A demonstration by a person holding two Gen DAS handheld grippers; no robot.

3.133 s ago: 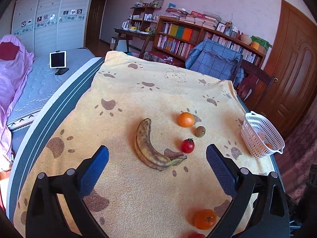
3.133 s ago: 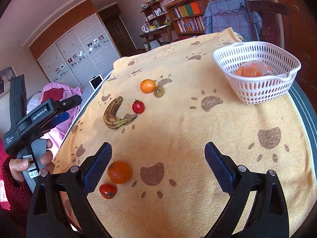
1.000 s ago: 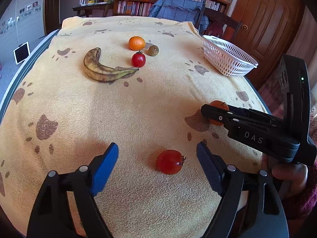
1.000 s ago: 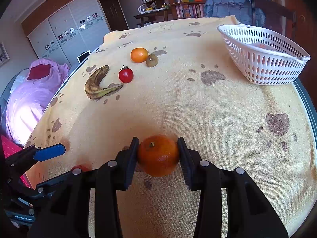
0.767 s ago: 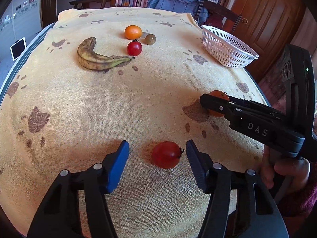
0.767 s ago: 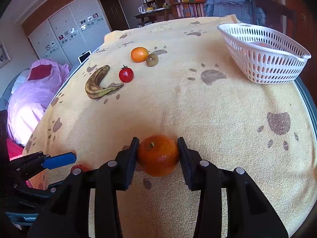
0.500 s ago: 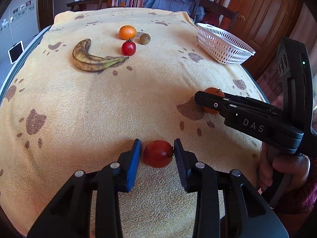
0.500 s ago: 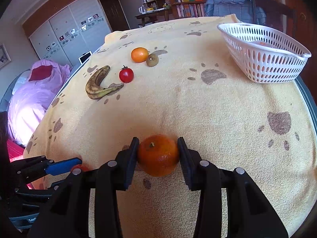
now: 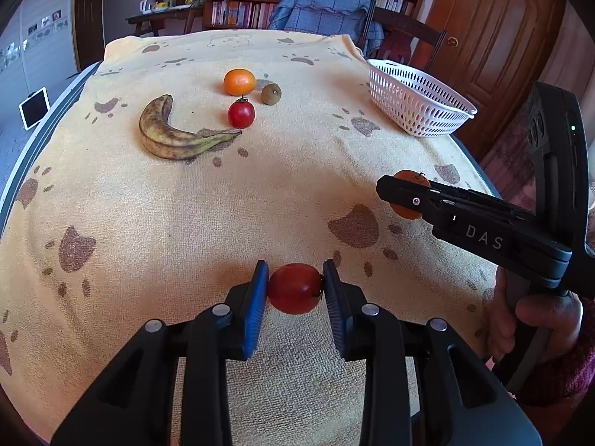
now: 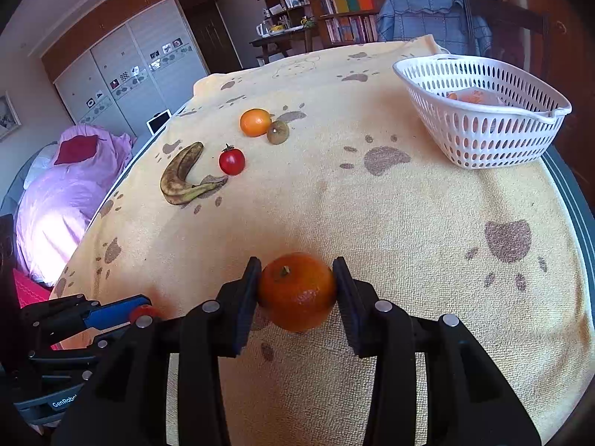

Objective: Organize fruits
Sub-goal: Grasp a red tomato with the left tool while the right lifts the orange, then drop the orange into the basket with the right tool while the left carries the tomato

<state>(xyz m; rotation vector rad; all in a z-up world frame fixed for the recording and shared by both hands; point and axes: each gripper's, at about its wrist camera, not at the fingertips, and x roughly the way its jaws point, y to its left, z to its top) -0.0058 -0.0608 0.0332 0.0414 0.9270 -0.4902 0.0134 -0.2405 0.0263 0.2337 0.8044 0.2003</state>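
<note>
- Red tomato point(image 9: 294, 288) sits squeezed between my left gripper point(image 9: 293, 290) pads, low on the yellow cloth point(image 9: 186, 223), well apart from the white basket point(image 9: 416, 111).
- My right gripper point(image 10: 296, 291) is closed tight on the orange point(image 10: 296, 291), also far from the basket.
- Both fruits are grabbed, I think.
- Next I should lift them and carry them over the basket.

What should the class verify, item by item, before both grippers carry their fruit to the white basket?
1. Left gripper clamps the tomato: ok.
2. Right gripper clamps the orange: ok.
3. Both fruits lifted off the yellow cloth: cannot tell.
4. Cloth between the orange and the basket free of fruit: ok.
5. Basket has room: ok, though something orange lies inside.
</note>
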